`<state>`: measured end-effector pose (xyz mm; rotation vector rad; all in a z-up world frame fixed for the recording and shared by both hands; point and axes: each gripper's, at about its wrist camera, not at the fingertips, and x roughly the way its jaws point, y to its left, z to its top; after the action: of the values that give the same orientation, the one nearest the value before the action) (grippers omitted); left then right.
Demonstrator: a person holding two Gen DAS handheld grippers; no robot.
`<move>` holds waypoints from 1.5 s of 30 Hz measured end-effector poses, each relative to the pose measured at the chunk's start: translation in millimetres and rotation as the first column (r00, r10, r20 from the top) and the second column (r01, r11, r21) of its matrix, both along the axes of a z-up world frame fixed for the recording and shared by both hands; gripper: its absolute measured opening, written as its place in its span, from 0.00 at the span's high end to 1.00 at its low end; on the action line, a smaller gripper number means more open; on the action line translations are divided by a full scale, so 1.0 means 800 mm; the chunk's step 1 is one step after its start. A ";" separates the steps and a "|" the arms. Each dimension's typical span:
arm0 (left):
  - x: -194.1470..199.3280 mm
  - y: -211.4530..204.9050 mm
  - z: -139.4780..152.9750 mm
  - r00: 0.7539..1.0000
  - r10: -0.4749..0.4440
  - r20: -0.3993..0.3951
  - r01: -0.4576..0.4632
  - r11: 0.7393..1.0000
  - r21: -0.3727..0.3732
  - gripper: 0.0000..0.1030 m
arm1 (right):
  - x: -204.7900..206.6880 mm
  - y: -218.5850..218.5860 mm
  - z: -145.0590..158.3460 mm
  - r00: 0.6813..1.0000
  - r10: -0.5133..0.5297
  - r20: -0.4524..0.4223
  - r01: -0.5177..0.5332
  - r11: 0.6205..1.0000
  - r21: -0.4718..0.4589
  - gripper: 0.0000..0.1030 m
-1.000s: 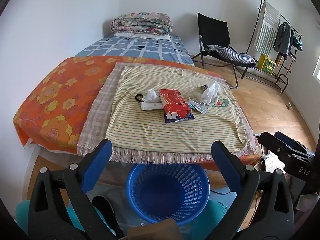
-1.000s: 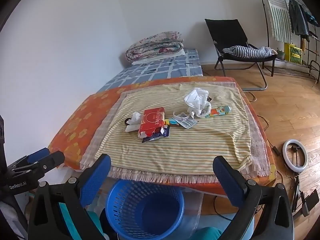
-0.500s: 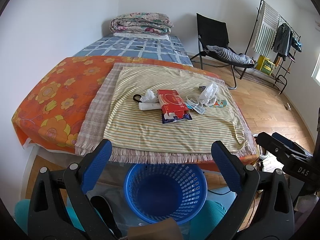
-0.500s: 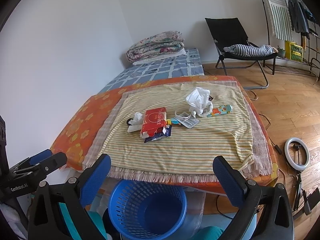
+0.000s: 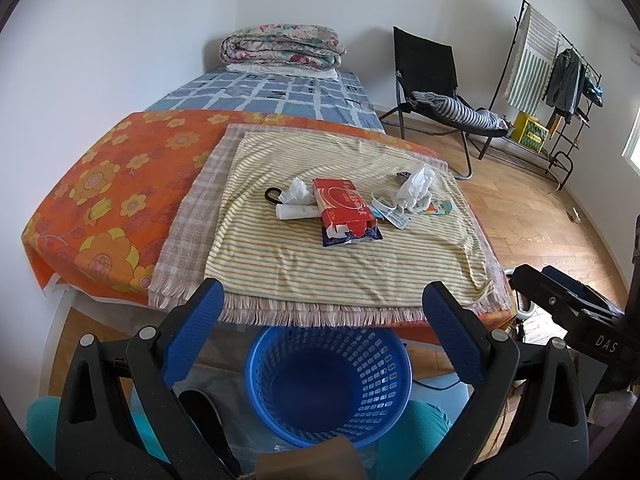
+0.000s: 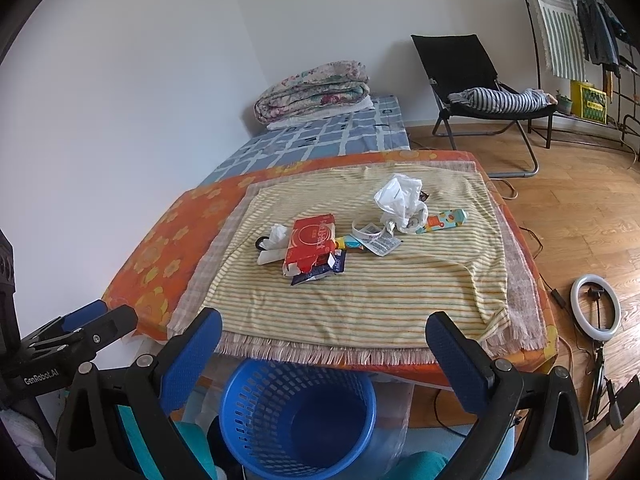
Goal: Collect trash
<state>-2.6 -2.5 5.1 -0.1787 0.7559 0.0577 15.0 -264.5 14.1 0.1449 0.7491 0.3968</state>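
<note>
"DAS" on right gripper (image 5: 576, 312) | "GenRobot.AI" on left gripper (image 6: 60, 344)

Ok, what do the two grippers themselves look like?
Both match: the left gripper and the right gripper have black plastic clamp-style arms with silver rivets and blue textured pads on the fingers. Seen from the other camera, the left body reads "GenRobot.AI" and the right reads "DAS". No cables or sleeves are visible.

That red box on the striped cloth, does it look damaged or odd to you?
Yes. The red box has its near end torn open, ragged white showing, and it lies on a dark blue wrapper among other scattered litter.
</note>
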 end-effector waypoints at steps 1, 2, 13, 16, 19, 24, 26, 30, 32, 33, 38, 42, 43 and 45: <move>0.000 0.000 0.000 1.000 0.000 0.000 0.000 1.000 0.000 0.02 | 0.000 0.000 0.000 1.000 0.001 -0.002 -0.001 1.000 0.000 0.00; 0.000 0.000 0.000 1.000 0.000 0.001 0.000 1.000 0.000 0.02 | -0.002 -0.006 0.004 1.000 0.001 -0.002 -0.001 1.000 0.002 0.00; 0.000 0.001 0.000 1.000 -0.001 0.001 0.001 1.000 -0.004 0.02 | -0.003 -0.007 0.003 1.000 0.005 -0.004 -0.005 1.000 -0.003 0.00; 0.000 0.001 0.000 1.000 0.000 0.001 0.000 1.000 -0.005 0.02 | -0.002 -0.008 0.000 1.000 0.005 -0.013 -0.005 1.000 0.000 0.00; 0.000 0.001 -0.001 1.000 0.000 0.000 0.000 1.000 -0.005 0.02 | -0.001 -0.009 -0.001 1.000 0.005 -0.022 -0.005 1.000 0.009 0.00; 0.000 0.001 -0.001 1.000 -0.001 -0.001 0.001 1.000 -0.007 0.02 | 0.001 -0.009 -0.004 1.000 -0.002 -0.025 0.002 1.000 0.005 0.00; -0.001 0.001 0.000 1.000 -0.001 -0.001 0.001 1.000 -0.008 0.02 | 0.002 -0.010 -0.004 1.000 -0.005 -0.029 0.005 1.000 0.004 0.00; 0.000 0.001 -0.001 1.000 -0.001 -0.001 0.001 1.000 -0.008 0.02 | 0.005 -0.009 -0.007 0.999 -0.009 -0.039 0.009 1.000 0.007 0.00; 0.000 0.002 -0.001 1.000 -0.001 -0.001 0.001 1.000 -0.009 0.02 | 0.005 -0.009 -0.008 0.999 -0.011 -0.041 0.011 1.000 0.005 0.00; -0.001 0.002 -0.001 1.000 -0.001 -0.002 0.001 1.000 -0.009 0.02 | 0.005 -0.009 -0.008 0.999 -0.011 -0.041 0.011 1.000 0.003 0.00; 0.003 -0.006 0.001 1.000 0.000 -0.005 0.000 1.000 -0.010 0.02 | 0.009 -0.011 -0.013 0.998 -0.015 -0.062 0.016 1.000 0.014 0.00; 0.000 -0.006 0.002 1.000 0.000 -0.008 0.000 1.000 -0.011 0.02 | 0.015 -0.015 -0.020 0.995 -0.031 -0.096 0.034 0.999 0.037 0.00; -0.001 -0.007 0.001 1.000 -0.001 -0.010 0.001 1.000 -0.011 0.02 | 0.017 -0.016 -0.022 0.994 -0.035 -0.102 0.039 0.998 0.040 0.00; -0.001 -0.010 -0.009 1.000 0.000 -0.017 0.000 1.000 -0.013 0.02 | 0.018 -0.019 -0.026 0.993 -0.042 -0.106 0.046 0.998 0.041 0.00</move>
<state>-3.3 -10.5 -2.2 -0.1905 0.7728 0.0549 29.6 -280.0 -6.5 0.2242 0.8402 0.3657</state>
